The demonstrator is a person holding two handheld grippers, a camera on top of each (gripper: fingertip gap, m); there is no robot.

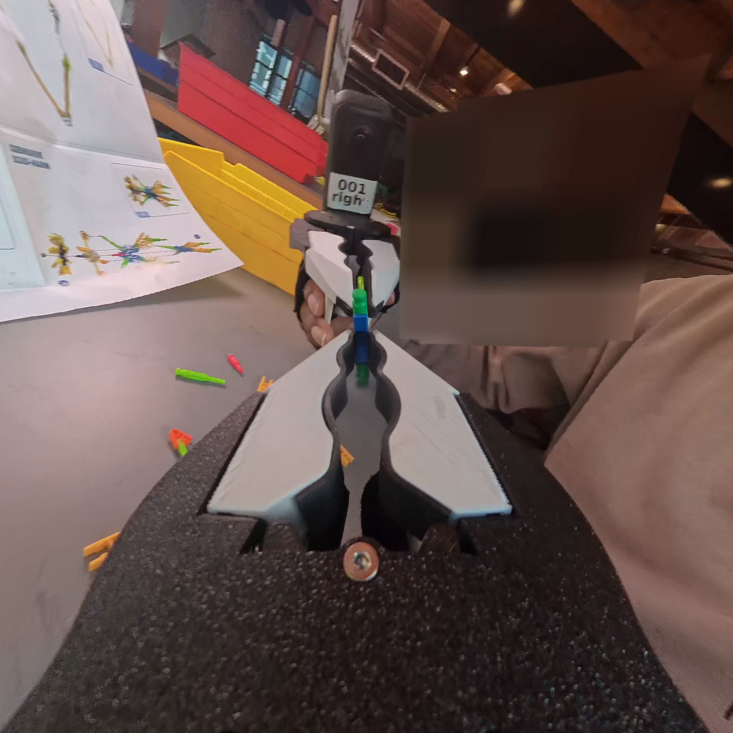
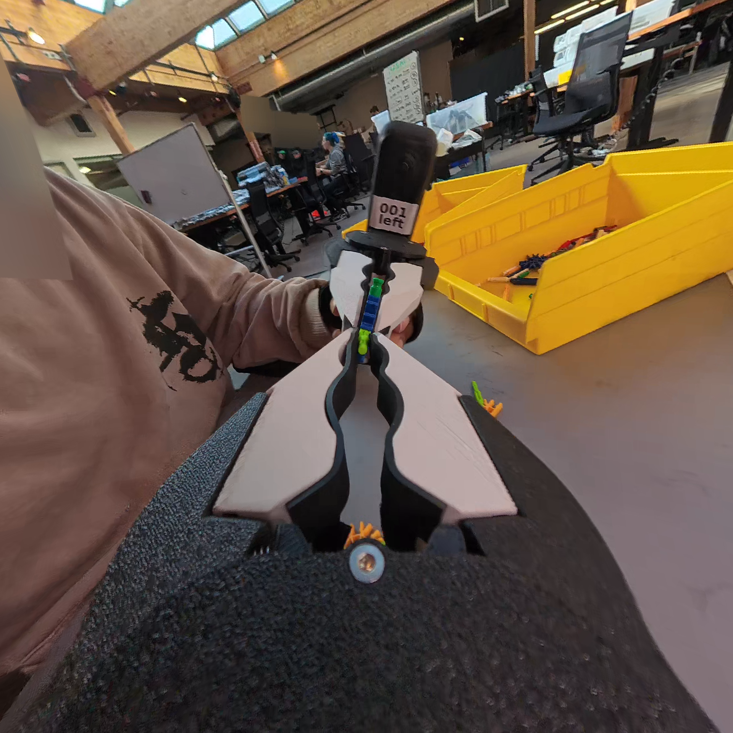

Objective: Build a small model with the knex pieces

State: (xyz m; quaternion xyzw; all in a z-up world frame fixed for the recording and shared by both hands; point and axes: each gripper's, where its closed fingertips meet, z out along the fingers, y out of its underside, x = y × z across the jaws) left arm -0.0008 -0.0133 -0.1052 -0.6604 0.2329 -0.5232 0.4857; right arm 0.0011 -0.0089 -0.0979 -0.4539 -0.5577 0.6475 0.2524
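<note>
A thin toy assembly of blue connectors [image 1: 361,323] and green rods [image 1: 359,301] is held in the air between my two grippers, which face each other tip to tip above the grey table [image 1: 99,396]. My left gripper [image 1: 361,339] is shut on the blue end; a green rod end [image 1: 361,375] pokes back between its fingers. My right gripper [image 2: 363,337] is shut on the lime-green end [image 2: 363,343]. In the right wrist view the left gripper [image 2: 373,305] grips the blue part [image 2: 371,313]. In the left wrist view the right gripper [image 1: 359,293] grips the green part.
A printed instruction sheet [image 1: 79,178] lies at left, with yellow bins [image 1: 238,214] and red bins [image 1: 246,115] behind it. Loose green [image 1: 200,377], red [image 1: 235,363] and orange [image 1: 180,438] pieces lie on the table. A yellow bin [image 2: 575,309] holds several pieces. A person's beige sleeve [image 2: 119,357] is close at left. The tips of both grippers are at nearly the same place.
</note>
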